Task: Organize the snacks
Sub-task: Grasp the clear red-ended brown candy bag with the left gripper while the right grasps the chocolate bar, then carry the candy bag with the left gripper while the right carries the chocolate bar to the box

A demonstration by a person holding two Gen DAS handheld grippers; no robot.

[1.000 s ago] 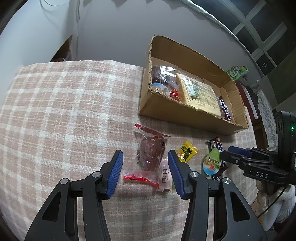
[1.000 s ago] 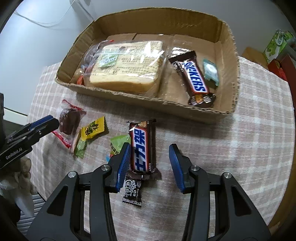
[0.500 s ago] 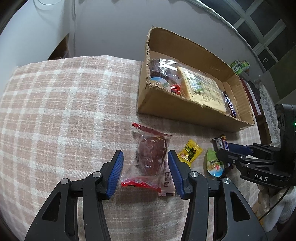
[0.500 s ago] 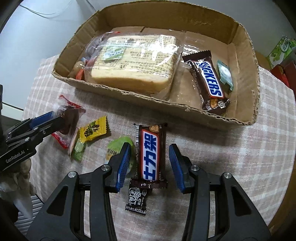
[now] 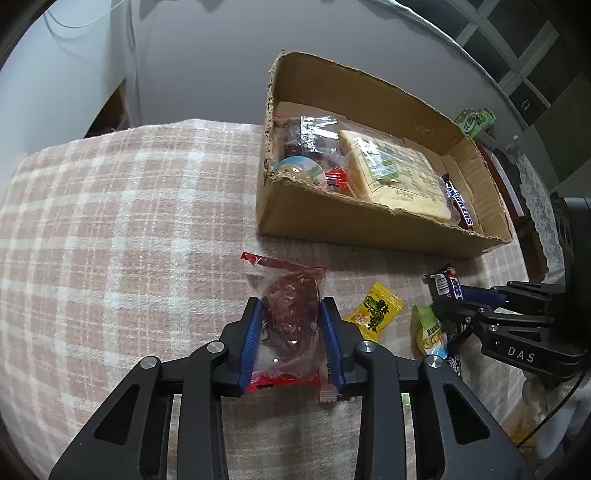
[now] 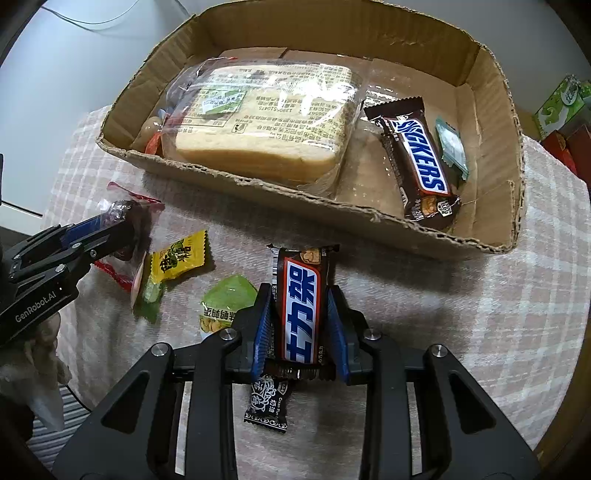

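Bench (image 5: 110, 229) covered by a pink-and-white plaid cloth (image 6: 517, 295). Plain grey wall (image 5: 203, 55) behind, thin cable (image 5: 74, 26) hanging across it. Dark window with white muntins (image 5: 517, 55) upper right in left wrist view. Lace cloth (image 5: 535, 195) and green boxes (image 6: 561, 99) beyond the bench edge. Dim indoor light.

We see a woven checked cloth (image 5: 110, 229) with a matt, slightly fuzzy nap over the bench. The cardboard box (image 6: 258, 192) is matt brown, its cut edges ragged. The snack wrappers are glossy film, the bread bag (image 6: 266, 110) clear crinkled plastic.
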